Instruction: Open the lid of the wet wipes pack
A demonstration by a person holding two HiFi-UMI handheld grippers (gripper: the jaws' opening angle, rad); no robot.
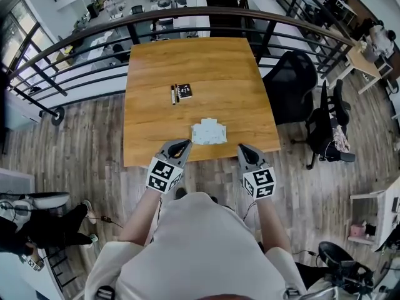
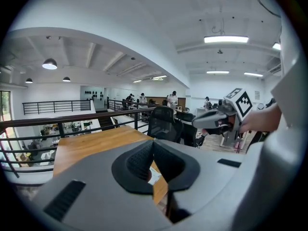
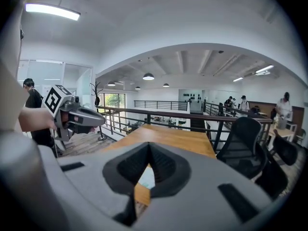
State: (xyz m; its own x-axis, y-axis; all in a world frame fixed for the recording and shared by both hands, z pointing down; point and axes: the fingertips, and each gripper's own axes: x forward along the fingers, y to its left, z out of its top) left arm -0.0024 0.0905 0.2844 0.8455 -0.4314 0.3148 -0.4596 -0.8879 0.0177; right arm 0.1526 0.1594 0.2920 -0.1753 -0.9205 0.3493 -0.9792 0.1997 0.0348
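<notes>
The wet wipes pack [image 1: 208, 132] lies by the near edge of the table [image 1: 187, 61], between your two grippers. Your left gripper [image 1: 185, 144] and right gripper [image 1: 240, 147] each have jaws closed together, holding nothing. A pen [image 1: 173, 94] and black card [image 1: 184, 91] lie farther back.

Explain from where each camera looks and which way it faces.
Head view: on the person's head, steeply down at table and wet wipes pack; torso, forearms, left hand-held gripper, right hand-held gripper show.
Left gripper view: on that hand-held gripper, forward across the table; its shut jaws show.
Right gripper view: likewise; shut jaws show.
Shared: each gripper view shows the other hand-held gripper.
</notes>
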